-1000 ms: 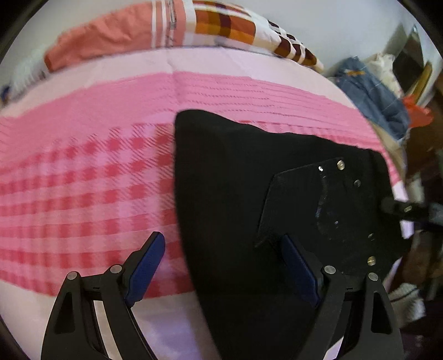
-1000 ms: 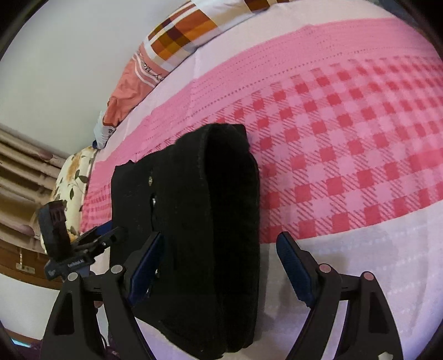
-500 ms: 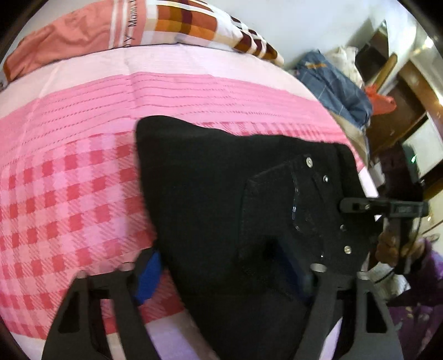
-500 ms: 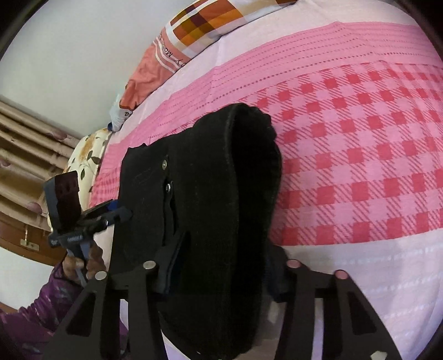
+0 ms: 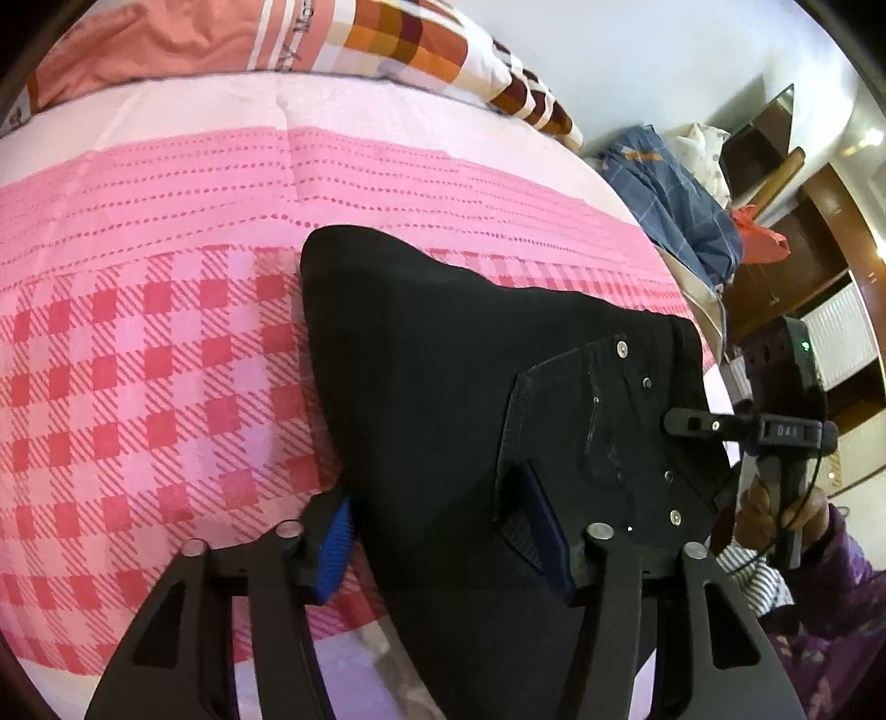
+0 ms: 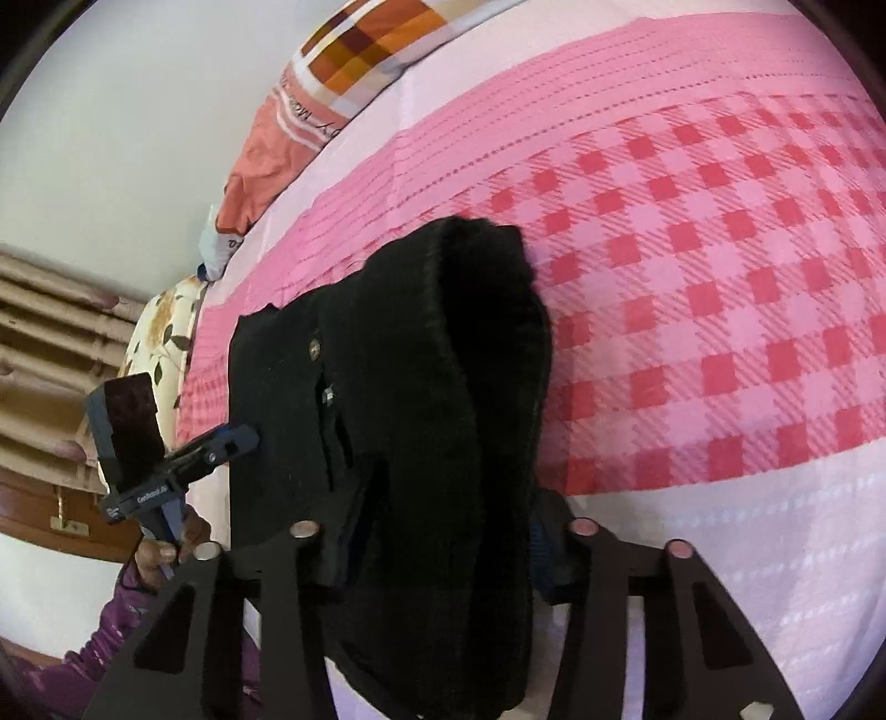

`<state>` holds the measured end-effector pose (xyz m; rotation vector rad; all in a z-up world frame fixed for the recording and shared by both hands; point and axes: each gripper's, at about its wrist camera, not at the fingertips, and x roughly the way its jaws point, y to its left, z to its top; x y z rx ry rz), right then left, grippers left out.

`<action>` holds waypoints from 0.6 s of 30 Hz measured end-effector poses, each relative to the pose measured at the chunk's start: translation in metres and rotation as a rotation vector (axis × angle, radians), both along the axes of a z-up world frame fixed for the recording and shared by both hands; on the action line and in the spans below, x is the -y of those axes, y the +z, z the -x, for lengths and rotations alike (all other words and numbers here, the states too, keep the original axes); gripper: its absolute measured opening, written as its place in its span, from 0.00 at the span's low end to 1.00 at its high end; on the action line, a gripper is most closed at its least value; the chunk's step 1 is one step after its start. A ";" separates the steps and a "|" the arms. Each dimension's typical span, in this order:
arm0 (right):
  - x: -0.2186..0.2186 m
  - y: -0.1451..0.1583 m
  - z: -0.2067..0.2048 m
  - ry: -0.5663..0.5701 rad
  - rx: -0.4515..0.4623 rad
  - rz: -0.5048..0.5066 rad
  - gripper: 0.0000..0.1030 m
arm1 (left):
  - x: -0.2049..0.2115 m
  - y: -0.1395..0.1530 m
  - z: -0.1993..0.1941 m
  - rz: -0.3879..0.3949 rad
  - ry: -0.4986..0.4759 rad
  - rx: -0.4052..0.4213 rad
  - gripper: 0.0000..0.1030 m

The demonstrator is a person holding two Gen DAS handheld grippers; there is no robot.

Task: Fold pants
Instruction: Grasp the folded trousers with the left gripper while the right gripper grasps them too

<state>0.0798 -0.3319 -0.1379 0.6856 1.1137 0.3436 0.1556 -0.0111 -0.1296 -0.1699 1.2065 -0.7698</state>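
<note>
The black pants (image 5: 443, 399) lie folded into a thick bundle on the bed (image 5: 138, 387), over its pink checked sheet near the front edge. The cloth is dark and matte, with a stitched pocket and small metal rivets showing on the upper layer.

Nearest the left wrist camera, the left gripper (image 5: 443, 531) has its jaws closing on the bundle's near edge; the blue pads press into the cloth from both sides. Nearest the right wrist camera, the right gripper (image 6: 437, 543) likewise has its jaws closing, with the stacked layers bulging up between the fingers, whose pads are mostly buried in fabric.

The left view shows the pocket face and, at its right edge, the other gripper's tip against the waistband, held by a hand with a purple sleeve (image 5: 830, 559). Farther off lie a checked pillow (image 5: 421, 50) and a pile of clothes (image 5: 681, 205).

The right view instead shows the bundle's rolled fold end-on, a floral cushion (image 6: 160, 332) beyond the bed and wooden slats (image 6: 50, 343).
</note>
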 end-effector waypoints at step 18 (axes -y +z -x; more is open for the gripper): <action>-0.055 0.051 -0.032 0.051 0.074 -0.285 0.21 | -0.052 0.056 0.021 0.075 0.158 0.109 0.19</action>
